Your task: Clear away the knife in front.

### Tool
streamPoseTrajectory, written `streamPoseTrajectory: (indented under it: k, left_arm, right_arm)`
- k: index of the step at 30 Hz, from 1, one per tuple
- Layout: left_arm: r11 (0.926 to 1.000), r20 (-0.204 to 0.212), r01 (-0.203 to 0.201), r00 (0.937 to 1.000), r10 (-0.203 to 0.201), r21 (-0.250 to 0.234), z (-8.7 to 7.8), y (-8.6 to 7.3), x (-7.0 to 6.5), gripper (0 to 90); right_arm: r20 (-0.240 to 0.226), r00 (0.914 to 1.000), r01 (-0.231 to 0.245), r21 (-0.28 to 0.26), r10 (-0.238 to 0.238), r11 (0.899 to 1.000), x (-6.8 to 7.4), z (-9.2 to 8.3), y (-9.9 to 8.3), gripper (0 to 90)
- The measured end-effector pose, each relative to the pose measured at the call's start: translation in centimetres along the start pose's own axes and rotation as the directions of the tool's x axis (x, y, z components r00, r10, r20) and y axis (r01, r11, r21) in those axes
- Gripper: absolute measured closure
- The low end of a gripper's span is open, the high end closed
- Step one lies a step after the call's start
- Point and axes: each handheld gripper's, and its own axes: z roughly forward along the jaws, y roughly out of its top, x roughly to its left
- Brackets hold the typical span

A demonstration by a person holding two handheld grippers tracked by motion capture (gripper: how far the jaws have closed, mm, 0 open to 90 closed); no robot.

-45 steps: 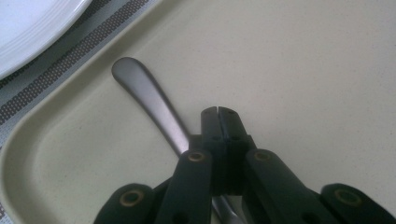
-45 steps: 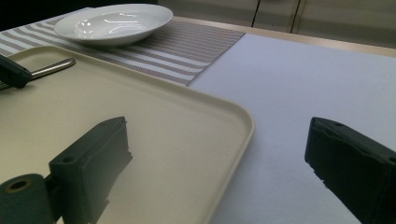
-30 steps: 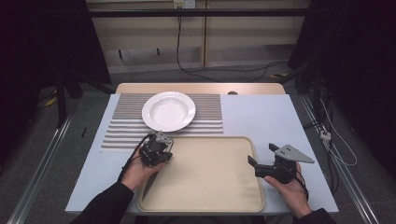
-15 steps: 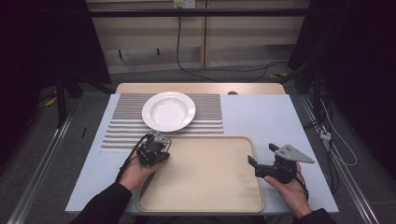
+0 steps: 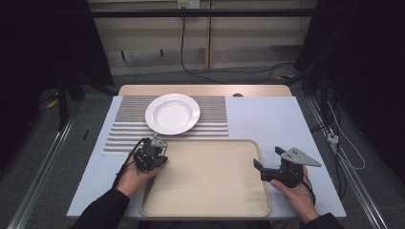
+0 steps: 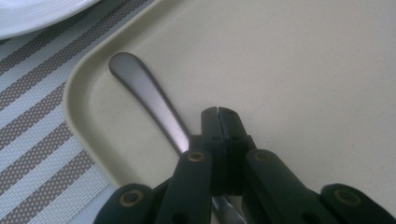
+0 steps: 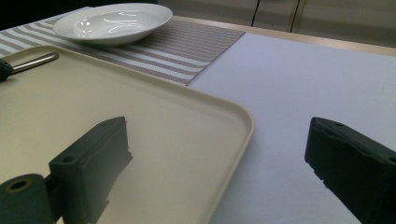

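Note:
My left gripper [image 5: 155, 145] hangs over the near-left corner of the beige tray [image 5: 210, 200], its jaws pressed together with nothing between them [image 6: 218, 112]. A metal utensil handle [image 6: 144, 91] lies on the tray just left of the jaws and runs under the gripper's body; its other end is hidden. The same handle [image 7: 35, 62] appears far off in the right gripper view. My right gripper [image 5: 267, 158] stands open at the tray's right edge, one jaw over the tray [image 7: 140, 107] and the other over the table, with nothing between them [image 7: 217, 140].
A white deep plate [image 5: 172, 113] sits on a striped placemat [image 5: 124, 129] behind the tray. The pale blue table top [image 5: 267, 119] stretches to the right of the mat. Cables run over the floor beyond the table.
My left gripper has drifted slightly left and toward the person. The right gripper has not moved.

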Motion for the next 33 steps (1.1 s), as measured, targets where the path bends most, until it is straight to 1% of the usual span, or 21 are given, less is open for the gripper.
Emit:
streamPoseTrajectory:
  k: [3,7,8,10,12,13,15,17,19,20,22,25,27,28,30,31,32,33]
  left_arm:
    - [1.0000,-0.006,0.003,1.0000,-0.003,-0.001,-0.2,-0.3,0.3,90.0]
    - [1.0000,-0.003,0.002,1.0000,-0.002,-0.005,-0.4,-0.6,0.5,90.0]
    - [1.0000,-0.011,0.005,0.9999,-0.005,-0.004,-0.5,-0.7,0.5,90.0]
    - [0.9999,-0.002,0.007,1.0000,-0.007,-0.008,-0.5,-0.8,0.6,90.0]
    - [0.9998,-0.007,0.016,0.9998,-0.016,-0.012,-0.5,-0.9,0.6,90.0]
    - [0.9994,-0.007,0.030,0.9995,-0.030,-0.015,-0.5,-0.9,0.6,90.0]
    - [0.9993,-0.014,0.034,0.9993,-0.034,-0.013,-0.5,-0.9,0.6,90.0]
    - [0.9990,-0.007,0.041,0.9991,-0.041,-0.020,-0.6,-0.9,0.7,90.0]
    - [0.9982,-0.003,0.041,0.9991,-0.042,-0.043,-0.9,-0.9,0.7,89.1]
    - [0.9971,0.000,0.047,0.9989,-0.047,-0.059,-1.0,-0.9,0.7,87.1]
    - [0.9956,0.005,0.042,0.9991,-0.042,-0.084,-1.3,-0.8,0.6,83.5]
    - [0.9926,0.006,0.036,0.9994,-0.035,-0.116,-1.5,-0.7,0.3,74.1]
    - [0.9893,0.004,0.023,0.9997,-0.023,-0.144,-1.8,-0.6,0.0,68.0]
    - [0.9863,-0.002,0.021,0.9998,-0.022,-0.163,-1.9,-0.6,-0.1,62.5]
    - [0.9808,-0.020,0.028,0.9993,-0.033,-0.193,-2.3,-0.6,-0.3,49.2]
    - [0.9774,-0.021,0.039,0.9988,-0.044,-0.208,-2.4,-0.6,-0.3,43.0]
    - [0.9743,-0.017,0.057,0.9979,-0.062,-0.218,-2.5,-0.6,-0.2,34.9]
    - [0.9726,-0.013,0.068,0.9973,-0.073,-0.222,-2.7,-0.6,-0.1,27.1]
  right_arm:
    - [0.001,1.0000,0.000,0.001,0.000,1.000,0.0,0.0,0.0,6.4]
    - [0.001,1.0000,-0.001,0.001,0.001,1.000,0.0,0.0,0.0,6.4]
    - [0.001,1.0000,0.000,0.001,0.000,1.000,0.0,0.0,0.0,6.4]
    - [0.001,1.0000,0.000,0.001,0.000,1.000,0.0,0.0,0.0,6.4]
    - [0.001,1.0000,-0.001,0.001,0.001,1.000,0.0,0.0,0.0,6.4]
    - [0.001,1.0000,-0.001,0.001,0.001,1.000,0.0,0.0,0.0,6.4]
    - [0.001,1.0000,0.001,0.002,-0.001,1.000,0.0,0.1,0.0,6.4]
    - [0.001,1.0000,0.000,0.002,0.000,1.000,0.0,0.1,0.0,6.4]
    - [0.001,1.0000,0.001,0.001,-0.001,1.000,0.0,0.1,0.0,6.4]
    - [0.001,1.0000,0.000,0.002,0.000,1.000,0.0,0.1,0.0,6.4]
    - [0.001,1.0000,0.000,0.002,0.000,1.000,0.0,0.1,0.0,6.4]
    - [0.000,1.0000,0.001,0.001,-0.001,1.000,0.0,0.1,0.0,6.4]
    - [0.000,1.0000,-0.001,0.001,0.001,1.000,0.0,0.1,0.0,6.4]
    - [0.000,1.0000,0.000,0.001,0.000,1.000,0.0,0.1,0.0,6.4]
    - [-0.001,1.0000,-0.001,0.000,0.001,1.000,0.0,0.1,0.0,6.4]
    - [-0.002,1.0000,-0.001,0.000,0.001,1.000,0.0,0.1,0.0,6.4]
    - [-0.002,1.0000,0.000,-0.001,0.000,1.000,0.0,0.1,0.0,6.4]
    - [-0.002,1.0000,-0.001,-0.001,0.001,1.000,0.0,0.1,0.0,6.4]
